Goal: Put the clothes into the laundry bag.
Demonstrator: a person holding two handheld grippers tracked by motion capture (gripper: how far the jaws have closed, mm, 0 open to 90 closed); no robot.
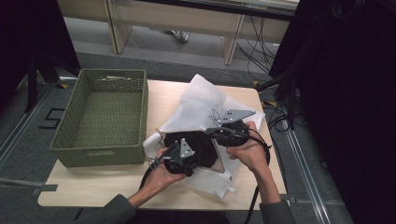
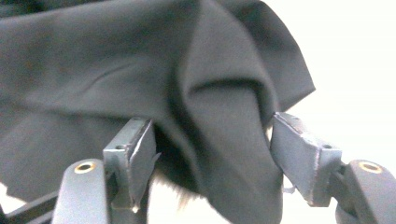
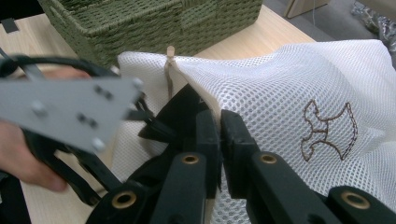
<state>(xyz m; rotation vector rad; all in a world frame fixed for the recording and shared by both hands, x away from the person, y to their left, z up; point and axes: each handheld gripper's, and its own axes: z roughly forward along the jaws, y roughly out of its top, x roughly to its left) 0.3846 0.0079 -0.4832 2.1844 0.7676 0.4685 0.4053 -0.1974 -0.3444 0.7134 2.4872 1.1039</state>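
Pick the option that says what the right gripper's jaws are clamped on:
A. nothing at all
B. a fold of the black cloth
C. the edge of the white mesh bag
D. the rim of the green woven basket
C: in the right gripper view, the right gripper has its jaws closed together on the edge of the white mesh bag, apart from the green woven basket.

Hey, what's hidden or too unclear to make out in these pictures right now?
- High view: how far the black cloth sits inside the white mesh bag; both hands and tools cover it.
- Left gripper view: what garment the cloth is; it is cut off by the edges.
- Right gripper view: the bag's opening; the right tool and grey plate block it.
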